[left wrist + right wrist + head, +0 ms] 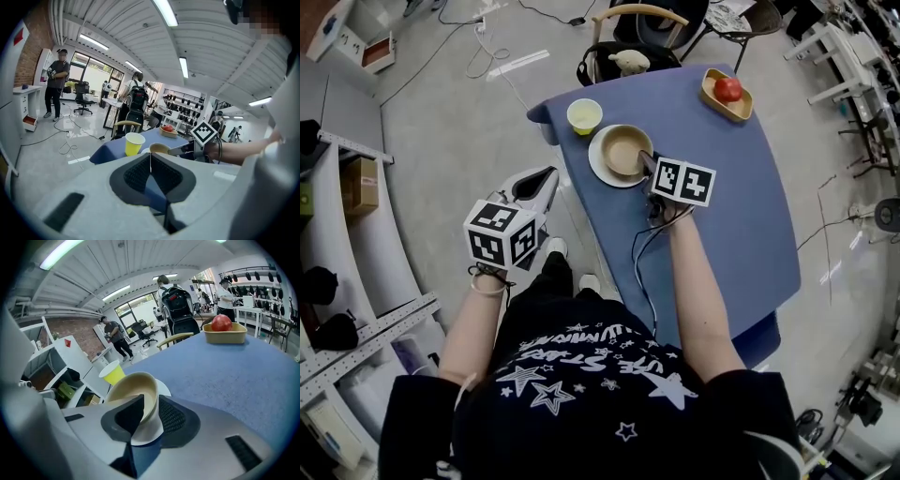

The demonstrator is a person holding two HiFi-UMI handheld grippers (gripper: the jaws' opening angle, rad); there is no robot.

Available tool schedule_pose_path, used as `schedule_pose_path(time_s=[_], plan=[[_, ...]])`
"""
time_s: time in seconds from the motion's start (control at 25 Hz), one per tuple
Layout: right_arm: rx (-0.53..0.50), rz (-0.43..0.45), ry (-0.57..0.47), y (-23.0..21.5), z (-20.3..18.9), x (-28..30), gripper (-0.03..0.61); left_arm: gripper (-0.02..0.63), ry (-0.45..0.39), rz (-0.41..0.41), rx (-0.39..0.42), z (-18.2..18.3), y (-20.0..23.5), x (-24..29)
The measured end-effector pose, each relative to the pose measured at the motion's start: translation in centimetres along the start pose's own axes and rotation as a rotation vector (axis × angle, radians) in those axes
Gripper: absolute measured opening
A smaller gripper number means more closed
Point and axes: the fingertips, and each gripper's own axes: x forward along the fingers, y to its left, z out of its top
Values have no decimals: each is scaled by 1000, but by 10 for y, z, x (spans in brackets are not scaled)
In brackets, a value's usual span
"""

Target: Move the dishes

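A tan bowl (624, 150) sits on a white plate (602, 167) near the far left corner of the blue-clothed table (741, 206). My right gripper (649, 161) reaches in from the bowl's near right side. In the right gripper view the bowl (133, 387) has its wall between the two pads, one inside and one outside, and the right gripper (150, 411) is shut on that rim above the plate (164, 389). My left gripper (546, 178) hangs off the table's left side over the floor. It is shut with nothing in it (150, 164).
A yellow cup (584, 115) stands just beyond the plate. A wooden tray (727, 105) with a red apple (728, 89) rests at the far right corner. A chair (628, 47) with a backpack stands behind the table. Cables lie on the floor and shelves (356, 309) line the left.
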Motion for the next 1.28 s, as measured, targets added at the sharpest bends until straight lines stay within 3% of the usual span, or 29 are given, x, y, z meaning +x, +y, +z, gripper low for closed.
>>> schedule_pose_path(time_s=[0.32, 0.6, 0.88, 1.28], plan=[[-7, -69, 13, -6, 7, 6, 28, 21, 18, -17, 5, 2, 4, 12], [16, -40, 7, -5, 20, 3, 21, 21, 17, -29, 1, 9, 11, 22], [81, -76, -100, -25, 64, -8, 20, 21, 9, -26, 2, 19, 28, 33], [151, -94, -127, -50, 106, 29, 21, 21, 7, -12, 5, 36, 53, 56]])
